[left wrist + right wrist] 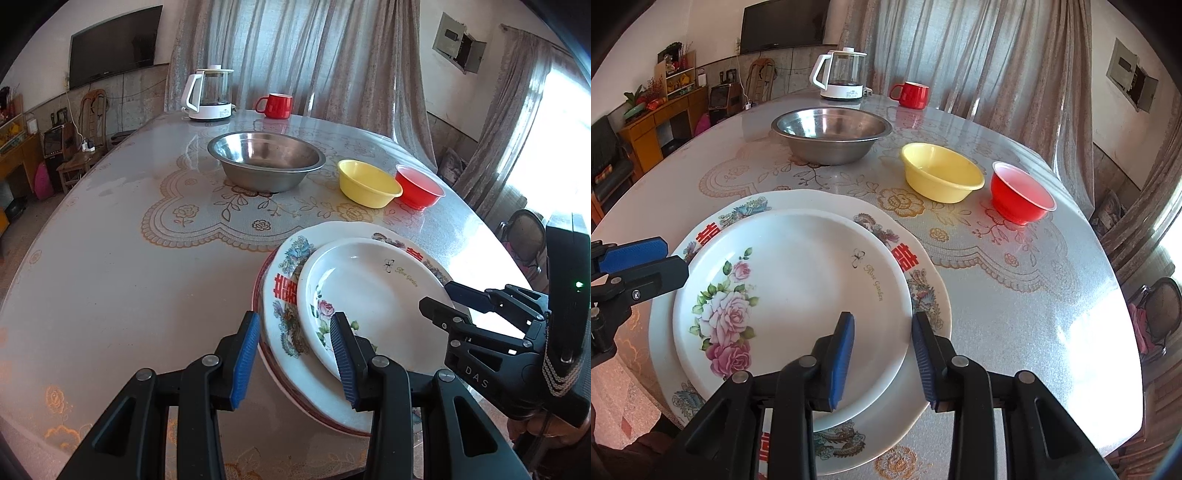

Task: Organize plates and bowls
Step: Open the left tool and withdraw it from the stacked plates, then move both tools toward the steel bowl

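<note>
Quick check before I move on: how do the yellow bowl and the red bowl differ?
The yellow bowl is wider and shallower; the red bowl is narrower and deeper, tapering to a small base. The yellow bowl is opaque throughout, while the red bowl has a pale, translucent-looking rim. The yellow bowl sits nearer the steel basin; the red bowl sits farther from it. Both stand upright, look empty, and are beyond the stacked plates.

Home living-dining room: round lace-patterned dining table (1052, 295), wall-mounted black television (114, 46) far left, long grey curtains (295, 51), probably a wooden sideboard (661, 122).
</note>
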